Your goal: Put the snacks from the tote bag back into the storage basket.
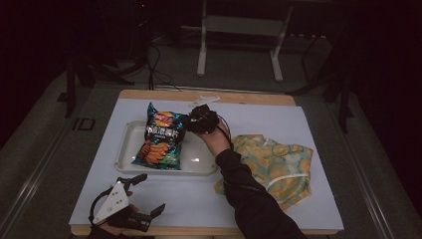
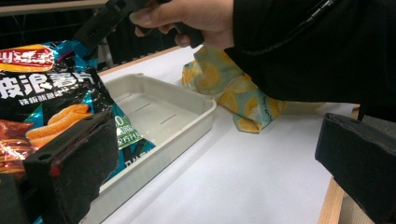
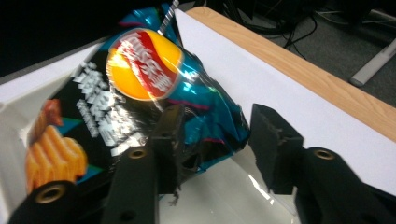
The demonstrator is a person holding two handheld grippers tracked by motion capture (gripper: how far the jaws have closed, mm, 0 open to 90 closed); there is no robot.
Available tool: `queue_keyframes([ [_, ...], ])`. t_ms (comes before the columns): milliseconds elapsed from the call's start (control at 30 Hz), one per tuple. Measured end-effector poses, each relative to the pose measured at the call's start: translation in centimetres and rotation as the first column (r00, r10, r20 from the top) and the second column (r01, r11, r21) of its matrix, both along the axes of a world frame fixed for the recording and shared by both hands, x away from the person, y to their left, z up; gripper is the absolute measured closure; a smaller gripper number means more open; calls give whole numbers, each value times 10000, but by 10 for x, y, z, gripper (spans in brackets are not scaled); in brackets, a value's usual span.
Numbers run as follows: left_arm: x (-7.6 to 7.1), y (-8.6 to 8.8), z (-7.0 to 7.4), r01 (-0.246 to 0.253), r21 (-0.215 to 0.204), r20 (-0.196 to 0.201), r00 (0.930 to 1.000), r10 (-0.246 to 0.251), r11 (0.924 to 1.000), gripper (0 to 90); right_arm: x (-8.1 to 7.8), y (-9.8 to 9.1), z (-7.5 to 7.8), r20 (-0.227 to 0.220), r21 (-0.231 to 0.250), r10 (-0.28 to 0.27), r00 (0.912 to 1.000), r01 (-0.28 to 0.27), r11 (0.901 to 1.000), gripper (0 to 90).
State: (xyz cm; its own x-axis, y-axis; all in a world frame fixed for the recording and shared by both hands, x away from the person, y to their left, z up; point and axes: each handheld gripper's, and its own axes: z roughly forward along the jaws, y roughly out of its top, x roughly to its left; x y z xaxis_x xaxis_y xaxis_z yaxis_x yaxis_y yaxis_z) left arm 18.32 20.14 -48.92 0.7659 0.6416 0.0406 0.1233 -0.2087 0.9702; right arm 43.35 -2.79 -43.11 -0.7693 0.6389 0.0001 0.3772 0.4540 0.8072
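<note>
Across the table [image 1: 278,124], right gripper [image 3: 212,140] gapes, seemingly off the chip bag [image 1: 161,141]; left gripper [image 1: 144,199] rests wide.

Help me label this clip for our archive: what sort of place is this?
Probably a lab or recording workspace, not a home: a white-covered table stands on grey carpet among cables and metal stand legs, with a crisp bag in a tray and a hand-held right gripper.

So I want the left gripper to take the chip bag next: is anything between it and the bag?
Nothing visible. The left gripper sits open near the table's front edge, and bare table lies between it and the tray holding the chip bag. Only the tray's low rim must be crossed. The right gripper is at the bag's far corner.
</note>
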Motion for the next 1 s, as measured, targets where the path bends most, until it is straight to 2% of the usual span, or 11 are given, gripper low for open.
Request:
queue_keyframes([
  [167,0,0,0,-17,6,3,10000,17,10000,1,-4,-4,9,-103,227,224,9997,-222,9995,431],
  [367,0,0,0,-39,14,-4,10000,39,10000,1,-12,-7,20,-101,456,609,9981,-604,9971,360],
  [400,0,0,0,-53,23,-1,10000,53,10000,1,-16,-9,23,-208,497,772,9968,-761,9959,304],
  [467,0,0,0,-54,33,-2,10000,54,10000,1,-18,-10,26,-301,497,853,9959,-838,9952,262],
  [567,1,0,0,-61,70,-17,10000,61,10000,1,-22,-15,32,-225,742,939,9953,-920,9930,177],
  [667,0,0,0,-68,98,-11,10000,68,9999,1,-26,-22,41,-96,1263,1071,9942,-1050,9864,153],
  [767,1,0,0,-79,83,-16,10000,79,9999,1,-30,-29,50,259,1291,1037,9943,-1062,9859,143],
  [1000,1,-1,-1,-90,133,-41,10000,90,9999,1,-34,-55,64,478,1198,581,9972,-635,9908,145],
])
